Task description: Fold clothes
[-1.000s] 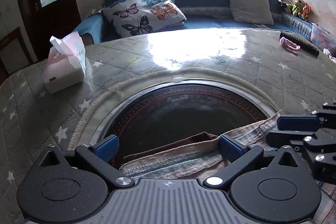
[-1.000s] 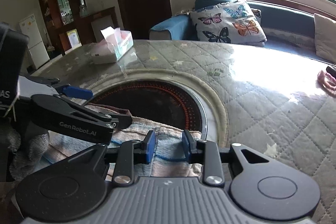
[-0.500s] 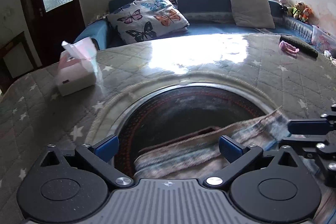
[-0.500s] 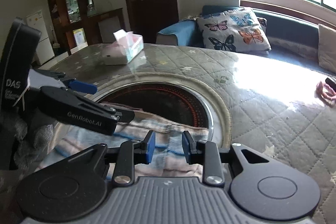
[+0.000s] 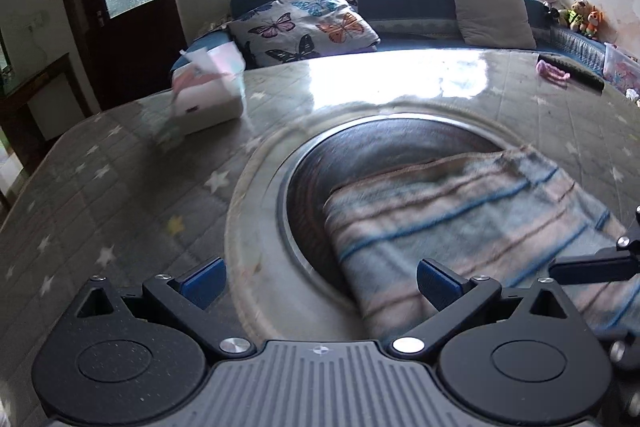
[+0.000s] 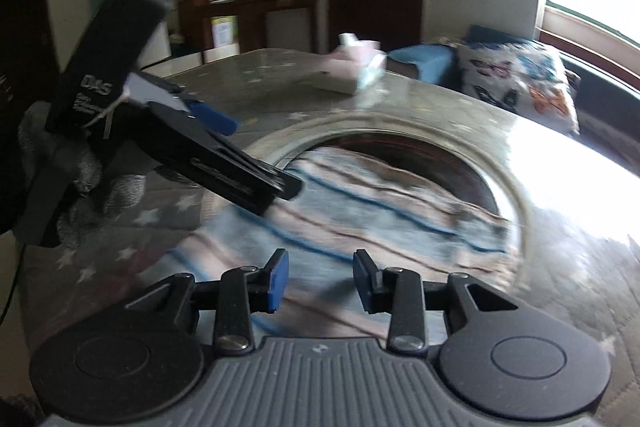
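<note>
A striped cloth (image 5: 460,219) in pale blue, pink and brown lies folded flat over the near right part of the dark round plate (image 5: 360,155) in the table. It also shows in the right wrist view (image 6: 380,215). My left gripper (image 5: 320,279) is open and empty, raised above the cloth's left edge. My right gripper (image 6: 318,279) is part open with nothing between its fingers, above the cloth's near edge. The left gripper's body (image 6: 192,147) shows in the right wrist view. Both views are blurred.
A tissue box (image 5: 208,95) stands at the back left of the quilted star tablecloth (image 5: 120,187). A pink item (image 5: 554,71) and a dark remote (image 5: 572,71) lie at the far right. A sofa with a butterfly cushion (image 5: 304,23) is behind the table.
Both grippers have lifted and pulled back from the cloth. The right gripper's fingers have opened wider and let go of it. The cloth now lies flat, with more of it in view.
</note>
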A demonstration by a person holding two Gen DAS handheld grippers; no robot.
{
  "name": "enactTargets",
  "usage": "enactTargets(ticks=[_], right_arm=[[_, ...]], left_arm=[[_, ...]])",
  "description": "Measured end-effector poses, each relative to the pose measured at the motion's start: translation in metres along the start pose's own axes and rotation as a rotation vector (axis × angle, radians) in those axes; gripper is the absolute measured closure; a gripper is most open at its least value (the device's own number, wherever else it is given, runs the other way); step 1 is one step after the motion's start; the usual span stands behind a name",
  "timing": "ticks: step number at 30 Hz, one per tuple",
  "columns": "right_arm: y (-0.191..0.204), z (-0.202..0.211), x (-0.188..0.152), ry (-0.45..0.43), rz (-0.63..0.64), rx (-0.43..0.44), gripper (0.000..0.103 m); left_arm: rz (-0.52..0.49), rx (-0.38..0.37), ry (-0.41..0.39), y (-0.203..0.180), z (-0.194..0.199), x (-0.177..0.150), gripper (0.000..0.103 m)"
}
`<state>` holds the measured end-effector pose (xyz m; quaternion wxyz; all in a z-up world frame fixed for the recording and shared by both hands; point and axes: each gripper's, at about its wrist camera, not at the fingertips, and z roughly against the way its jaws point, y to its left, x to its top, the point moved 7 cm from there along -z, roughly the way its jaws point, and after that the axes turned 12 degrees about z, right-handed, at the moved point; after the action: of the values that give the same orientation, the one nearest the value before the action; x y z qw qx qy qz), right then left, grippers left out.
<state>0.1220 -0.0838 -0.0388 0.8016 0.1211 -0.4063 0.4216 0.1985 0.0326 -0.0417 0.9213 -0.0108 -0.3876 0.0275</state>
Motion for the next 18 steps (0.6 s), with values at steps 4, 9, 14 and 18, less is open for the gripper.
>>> enactTargets(ticks=[4,9,14,18], right_arm=[[0.032,-0.004,0.006,-0.001,0.072,0.035,0.064],[0.069,-0.006,0.008,0.003,0.166,0.061,0.062],[0.086,-0.007,0.005,0.016,0.214,0.042,0.062],[0.088,0.010,0.005,0.000,0.207,0.058,0.057]], left_arm=[[0.014,0.003,-0.002,0.008,0.007,-0.006,0.000],[0.029,0.001,-0.005,0.014,0.013,-0.011,0.000],[0.039,-0.006,-0.013,0.012,0.019,-0.015,0.000],[0.035,-0.002,-0.029,0.010,0.026,-0.019,0.000]])
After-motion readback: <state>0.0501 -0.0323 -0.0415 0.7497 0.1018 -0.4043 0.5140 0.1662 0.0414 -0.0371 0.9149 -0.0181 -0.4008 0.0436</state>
